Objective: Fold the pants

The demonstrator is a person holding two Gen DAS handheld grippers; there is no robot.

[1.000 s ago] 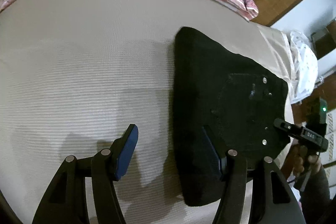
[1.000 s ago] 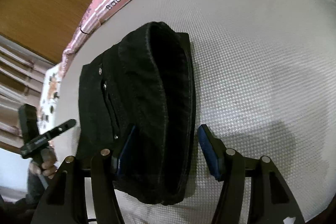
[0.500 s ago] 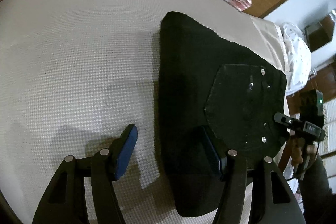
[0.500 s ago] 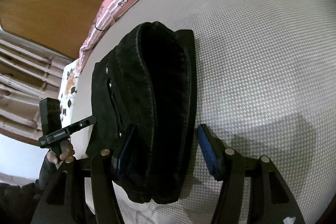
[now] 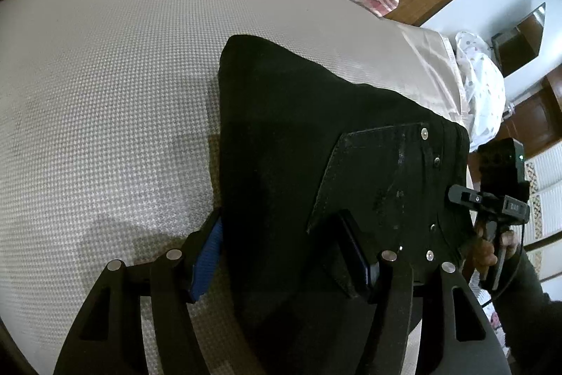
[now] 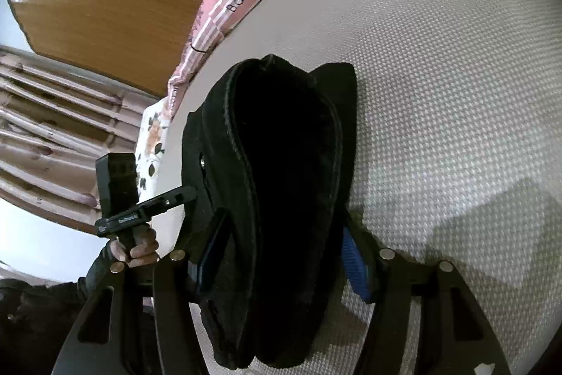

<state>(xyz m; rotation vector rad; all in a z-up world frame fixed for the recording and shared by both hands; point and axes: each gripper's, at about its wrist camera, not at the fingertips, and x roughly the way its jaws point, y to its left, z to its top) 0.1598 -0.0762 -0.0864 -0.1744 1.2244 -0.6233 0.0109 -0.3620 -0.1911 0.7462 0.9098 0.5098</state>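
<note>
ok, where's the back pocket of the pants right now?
In the left wrist view the back pocket faces up on the right part of the folded black pants, just ahead of the left gripper, whose right finger overlaps its near corner.

The pants [image 5: 298,164] run off the lower edge, hiding the left gripper's [image 5: 284,255] pad [image 5: 207,255] tip and the bed [image 5: 105,94] beneath.
</note>
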